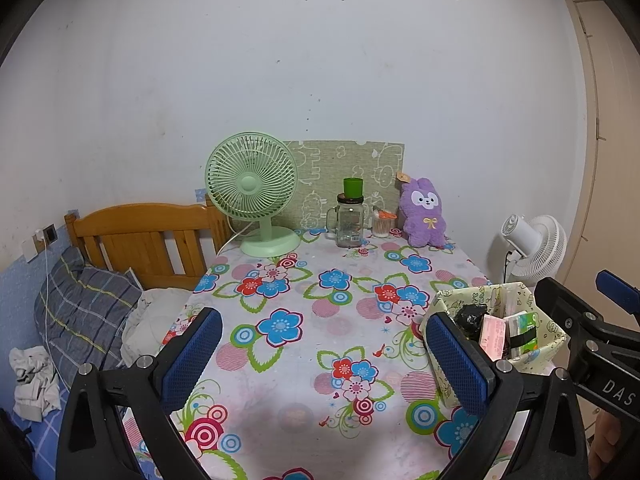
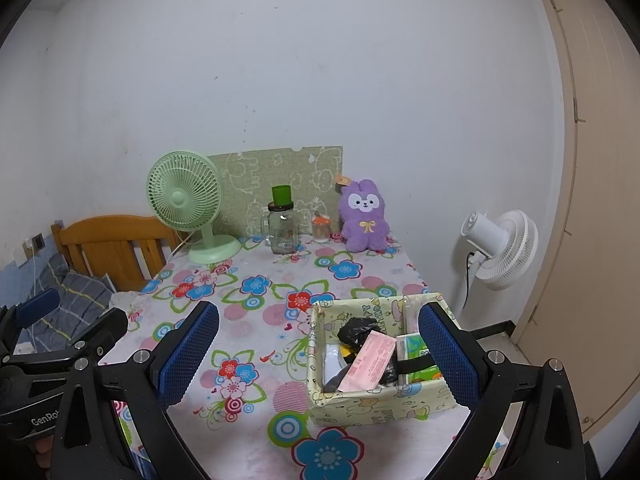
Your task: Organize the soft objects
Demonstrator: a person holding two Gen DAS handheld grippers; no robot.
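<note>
A purple plush bunny (image 1: 425, 216) sits upright at the far right of the flowered table (image 1: 304, 320), against the wall; it also shows in the right wrist view (image 2: 364, 220). A pale green fabric box (image 2: 380, 396) at the near right holds tissue packs, a pink packet and a black bag; it also shows in the left wrist view (image 1: 540, 344). My left gripper (image 1: 324, 356) is open and empty above the near table. My right gripper (image 2: 320, 356) is open and empty, its right finger over the box's right side.
A green desk fan (image 1: 256, 196), a glass mug with a green cup on top (image 1: 350, 220) and a cotton swab jar (image 1: 382, 226) stand at the back. A bed with a wooden headboard (image 1: 148, 240) and pillow lies left. A white floor fan (image 2: 500, 256) stands right.
</note>
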